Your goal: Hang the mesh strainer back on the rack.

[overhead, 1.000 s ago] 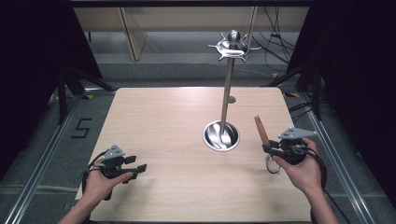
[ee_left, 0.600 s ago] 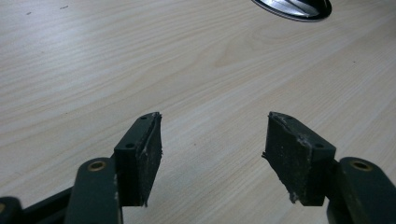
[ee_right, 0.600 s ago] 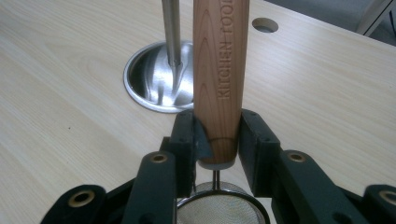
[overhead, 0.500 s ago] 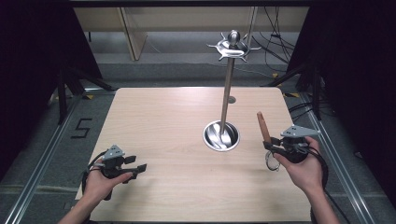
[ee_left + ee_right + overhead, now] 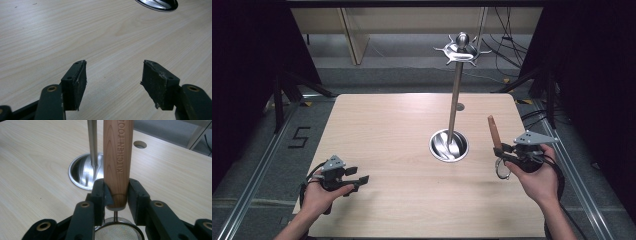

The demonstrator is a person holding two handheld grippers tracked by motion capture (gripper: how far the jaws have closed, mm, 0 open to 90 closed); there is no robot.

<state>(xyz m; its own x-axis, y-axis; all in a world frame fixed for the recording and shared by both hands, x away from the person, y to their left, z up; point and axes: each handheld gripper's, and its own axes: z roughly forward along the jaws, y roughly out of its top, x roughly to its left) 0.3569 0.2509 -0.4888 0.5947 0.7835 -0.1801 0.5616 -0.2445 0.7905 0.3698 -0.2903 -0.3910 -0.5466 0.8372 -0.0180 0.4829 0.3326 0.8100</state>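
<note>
The right gripper (image 5: pixel 116 195) clamps the wooden handle (image 5: pixel 117 157) of a small mesh strainer (image 5: pixel 117 231), handle pointing up, mesh basket hanging below the jaws, over the table's (image 5: pixel 387 130) right side. Just beside it stands the steel utensil stand (image 5: pixel 455 95). The left gripper (image 5: pixel 113 80) rests wide apart, holding nothing.

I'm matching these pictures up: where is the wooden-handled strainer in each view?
High view: strainer at right, handle upright in the right hand-held gripper.
Left gripper view: not in it.
Right gripper view: handle centre, mesh at the bottom.
Shared landmark: the stand's round steel base.
</note>
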